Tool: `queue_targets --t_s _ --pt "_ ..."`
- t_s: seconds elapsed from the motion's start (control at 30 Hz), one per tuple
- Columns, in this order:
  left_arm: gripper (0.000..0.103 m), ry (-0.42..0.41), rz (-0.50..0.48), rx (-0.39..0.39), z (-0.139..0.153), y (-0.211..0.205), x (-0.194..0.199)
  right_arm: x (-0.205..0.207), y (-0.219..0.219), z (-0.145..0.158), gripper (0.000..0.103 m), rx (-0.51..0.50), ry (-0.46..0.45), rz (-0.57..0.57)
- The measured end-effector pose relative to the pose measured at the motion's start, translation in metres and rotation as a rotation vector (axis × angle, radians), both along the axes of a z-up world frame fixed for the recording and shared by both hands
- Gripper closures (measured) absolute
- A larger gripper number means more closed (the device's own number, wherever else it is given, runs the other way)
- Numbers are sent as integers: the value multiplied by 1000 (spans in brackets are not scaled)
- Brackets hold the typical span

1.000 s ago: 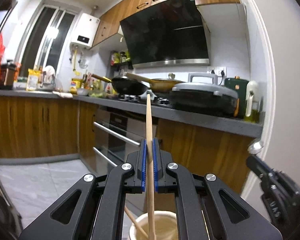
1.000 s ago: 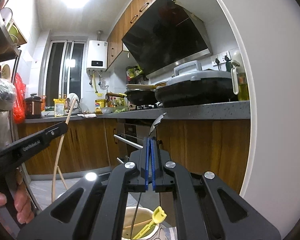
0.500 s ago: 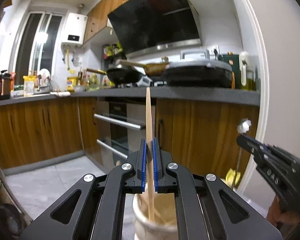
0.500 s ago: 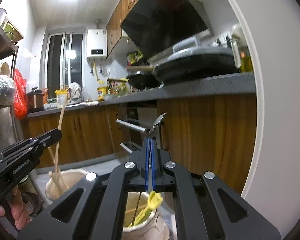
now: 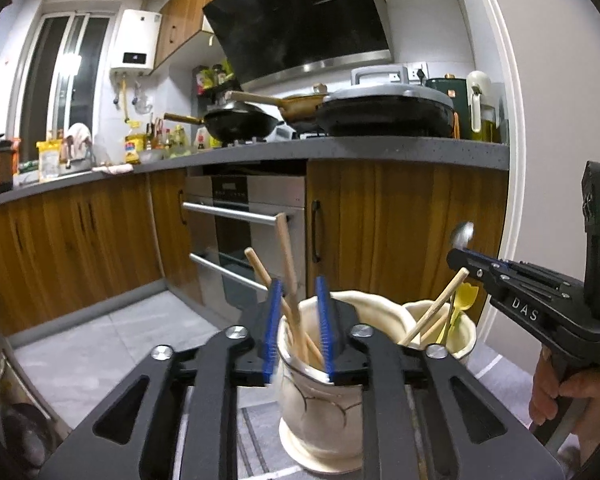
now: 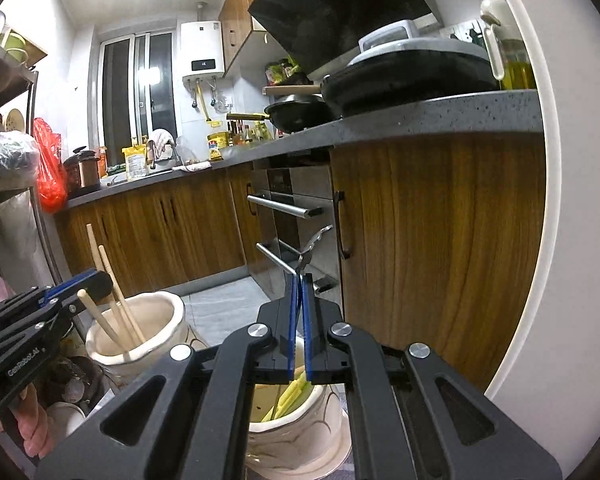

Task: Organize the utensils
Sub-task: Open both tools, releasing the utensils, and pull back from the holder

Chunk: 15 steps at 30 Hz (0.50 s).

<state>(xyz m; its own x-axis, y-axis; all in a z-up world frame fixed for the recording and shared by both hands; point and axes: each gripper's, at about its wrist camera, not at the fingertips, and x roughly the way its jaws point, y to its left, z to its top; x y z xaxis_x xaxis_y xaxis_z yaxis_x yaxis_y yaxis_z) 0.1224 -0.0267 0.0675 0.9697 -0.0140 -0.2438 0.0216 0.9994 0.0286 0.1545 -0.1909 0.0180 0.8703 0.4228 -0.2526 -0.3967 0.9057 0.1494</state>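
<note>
- The left gripper (image 5: 298, 322) has its jaws apart, one blue pad on each side of a wooden stick (image 5: 287, 276) without clamping it.
- That stick stands nearly upright with its lower end inside a cream ceramic holder (image 5: 320, 412) directly beneath the jaws; a second wooden stick (image 5: 260, 270) leans to the left in the same holder.
- The right gripper (image 6: 299, 328) has its jaws together on the thin handle of a metal spoon (image 6: 310, 248), which rises above the pads with its bowl uppermost and tipped to the right.
- In the left wrist view the same spoon bowl (image 5: 462, 234) shows above the tip of the right gripper (image 5: 466, 260), held by a hand (image 5: 556, 390) at the right edge.
- Below the right gripper sits a second cream holder (image 6: 300, 436), with a yellow-green utensil (image 6: 288, 394) leaning inside it.
- In the left wrist view this second holder (image 5: 456, 330) stands just right of and behind the first, touching or nearly so, with a wooden stick (image 5: 436, 306) and the yellow utensil (image 5: 464, 296) in it.
- Both holders rest on a grey striped mat (image 5: 256, 440).
- Beyond them run wooden cabinets (image 5: 400, 240), a steel oven front (image 5: 252, 220) and a grey counter (image 5: 380, 152) carrying dark pans (image 5: 384, 114).
</note>
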Motion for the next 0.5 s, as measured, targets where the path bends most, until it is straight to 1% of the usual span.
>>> queue_targets --t_s 0.03,0.07,0.1,0.13,0.17,0.2,0.23,0.27,0.3,0.33,0.37,0.4,0.43,0.47,0.5 --pt "75 -3 1 0 2 0 -1 -2 0 1 84 4 -2 3" --pt "68 -9 2 0 4 0 -4 -4 -1 1 79 8 -7 6" --pt "64 -15 3 0 6 0 -6 -7 -2 3 74 11 -15 8" --pt "54 -24 6 2 8 0 -8 -10 -3 4 71 12 -20 10" --pt "47 -36 10 4 9 0 -12 -14 -4 5 68 14 -21 11" --pt "45 -49 14 5 11 1 -17 -18 -7 6 60 23 -22 10" --pt "37 -57 17 6 12 1 -21 -22 -10 7 55 34 -22 9" --pt "28 -65 20 6 14 1 -25 -26 -13 7 55 41 -20 8" --pt "24 -72 24 6 15 1 -30 -30 -15 8 51 48 -15 4" --pt "21 -79 22 6 16 1 -35 -35 -19 7 43 56 -8 0" --pt "18 -82 21 10 17 0 -40 -39 -22 7 40 63 -1 -3" --pt "15 -84 22 18 17 -1 -45 -43 -25 7 33 70 4 -4" --pt "9 -87 27 24 17 -2 -51 -49 -28 6 27 79 13 -6" --pt "7 -95 33 24 16 -3 -59 -54 -31 6 24 86 20 -5" --pt "6 -101 36 22 16 -3 -63 -60 -33 6 16 92 27 0"
